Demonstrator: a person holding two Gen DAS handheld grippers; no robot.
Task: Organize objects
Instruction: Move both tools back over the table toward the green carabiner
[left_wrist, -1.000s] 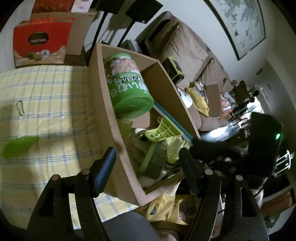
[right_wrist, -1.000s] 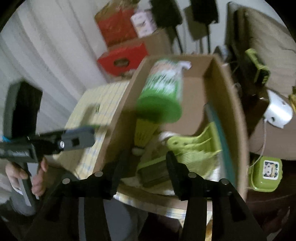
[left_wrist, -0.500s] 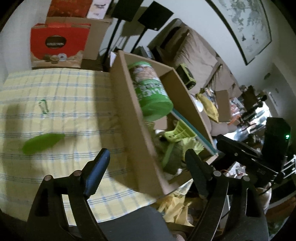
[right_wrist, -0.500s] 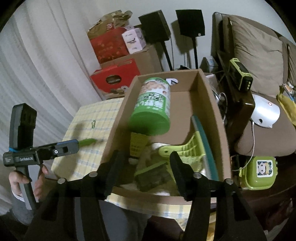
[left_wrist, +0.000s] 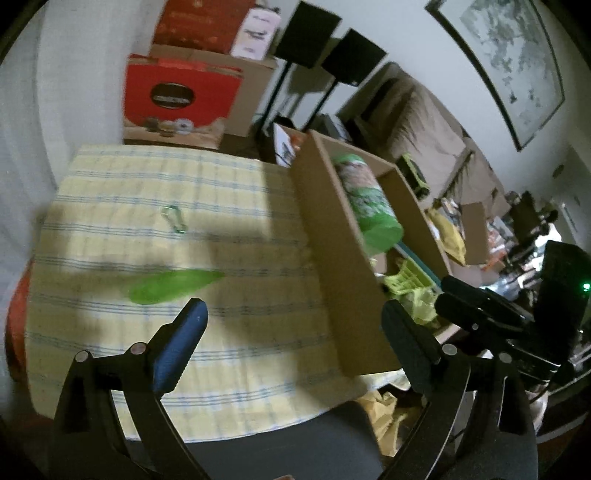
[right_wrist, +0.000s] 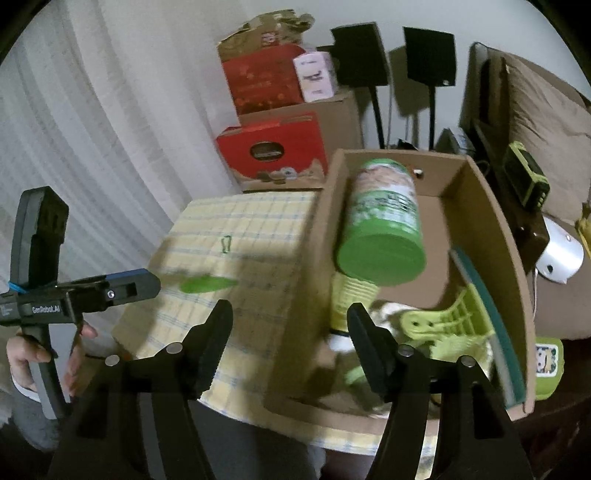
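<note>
A cardboard box (right_wrist: 509, 280) stands on the yellow checked tablecloth (left_wrist: 155, 184). In it lie a green-lidded canister (right_wrist: 384, 229) on its side, a light green plastic rack (right_wrist: 450, 317) and a flat teal-edged item (right_wrist: 484, 295). On the cloth left of the box (left_wrist: 332, 236) lie a green leaf-shaped piece (left_wrist: 173, 290) and a small green carabiner (left_wrist: 173, 218). My left gripper (left_wrist: 295, 332) hangs over the cloth's near edge, its jaws opening with nothing held. My right gripper (right_wrist: 291, 332) hovers before the box's left wall, jaws also opening and empty.
Red gift cartons (left_wrist: 177, 99) and brown boxes are stacked behind the table beside two black speakers on stands (right_wrist: 428, 55). A brown sofa (right_wrist: 546, 118) with clutter sits to the right. A small green case (right_wrist: 546, 365) lies right of the box. A hand (right_wrist: 22, 354) holds the left gripper.
Both grippers have drawn back from the box's contents and swung left, so more tablecloth shows. Their jaws stand wider than before. The leaf piece and carabiner lie unmoved.
</note>
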